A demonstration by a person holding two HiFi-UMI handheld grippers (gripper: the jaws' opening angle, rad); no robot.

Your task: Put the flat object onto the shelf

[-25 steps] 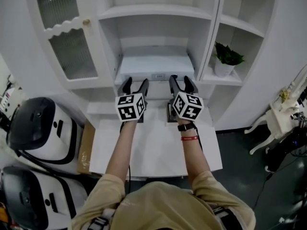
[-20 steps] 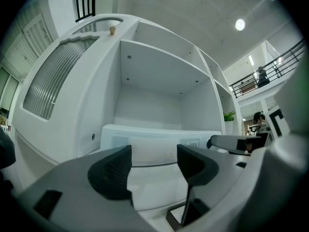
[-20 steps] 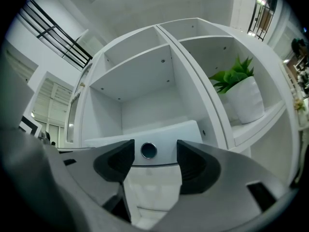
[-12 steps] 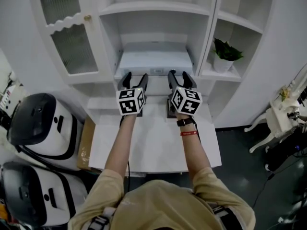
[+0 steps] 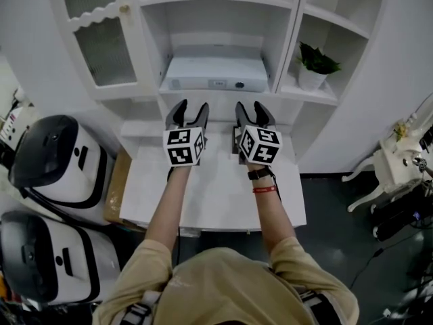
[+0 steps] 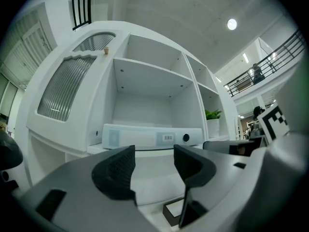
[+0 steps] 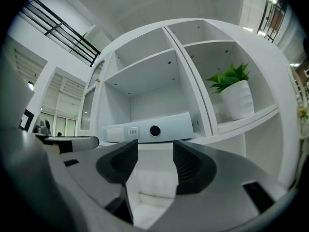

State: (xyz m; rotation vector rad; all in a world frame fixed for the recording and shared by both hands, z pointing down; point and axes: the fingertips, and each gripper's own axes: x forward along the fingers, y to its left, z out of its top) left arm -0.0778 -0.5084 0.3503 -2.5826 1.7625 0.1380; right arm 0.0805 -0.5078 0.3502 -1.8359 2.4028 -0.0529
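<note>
The flat object (image 5: 216, 74) is being shown lying crosswise on the shelf (image 5: 216, 97) at upper centre, just above the left gripper (image 5: 190, 108) and right gripper (image 5: 252, 107), equally near, whose half-parted, empty jaws have just been closing.

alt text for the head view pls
A flat white case lies on the middle shelf of a white cabinet. The person's left gripper and right gripper point toward it, jaws apart and empty, having just been closing a little. A potted plant stands in the right-hand compartment.
</note>
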